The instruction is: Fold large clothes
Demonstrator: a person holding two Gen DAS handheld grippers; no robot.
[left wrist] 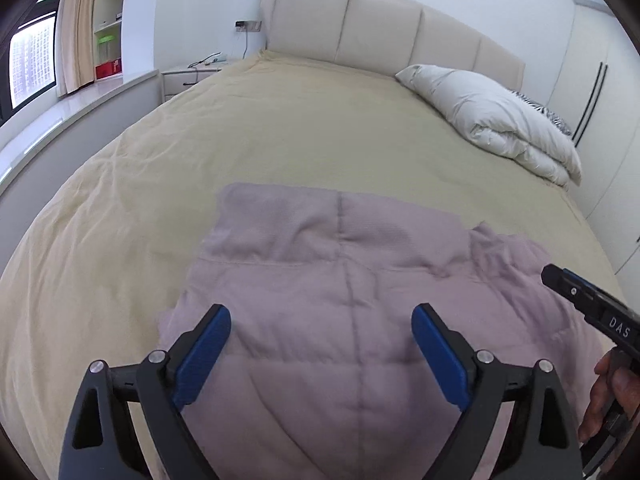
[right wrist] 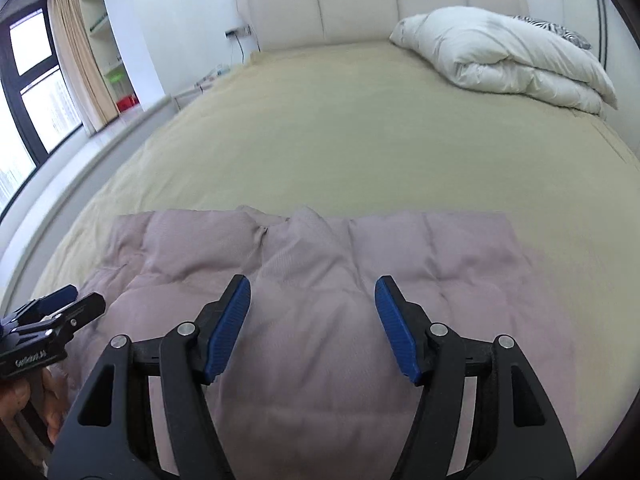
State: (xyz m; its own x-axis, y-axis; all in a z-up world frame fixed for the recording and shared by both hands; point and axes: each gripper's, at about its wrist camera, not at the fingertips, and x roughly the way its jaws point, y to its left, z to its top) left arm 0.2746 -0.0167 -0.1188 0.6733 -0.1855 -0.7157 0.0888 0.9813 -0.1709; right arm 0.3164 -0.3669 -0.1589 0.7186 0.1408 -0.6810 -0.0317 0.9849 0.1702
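Observation:
A mauve quilted padded garment (left wrist: 320,304) lies flat on the beige bedspread (left wrist: 280,128), near the foot of the bed. My left gripper (left wrist: 322,316) hovers above its near part, jaws wide open, nothing between the blue pads. In the right wrist view the same garment (right wrist: 440,264) spreads across the lower half, with a raised fold in its middle. My right gripper (right wrist: 312,292) hangs over that fold, open and empty. The right gripper also shows at the right edge of the left wrist view, and the left gripper at the lower left of the right wrist view, each held by a hand.
A folded white duvet (left wrist: 500,120) lies at the bed's far right, a striped pillow behind it. The padded headboard (left wrist: 380,32) stands at the back. A nightstand (left wrist: 188,76), window ledge and shelves line the left side. A wardrobe (left wrist: 592,80) is on the right.

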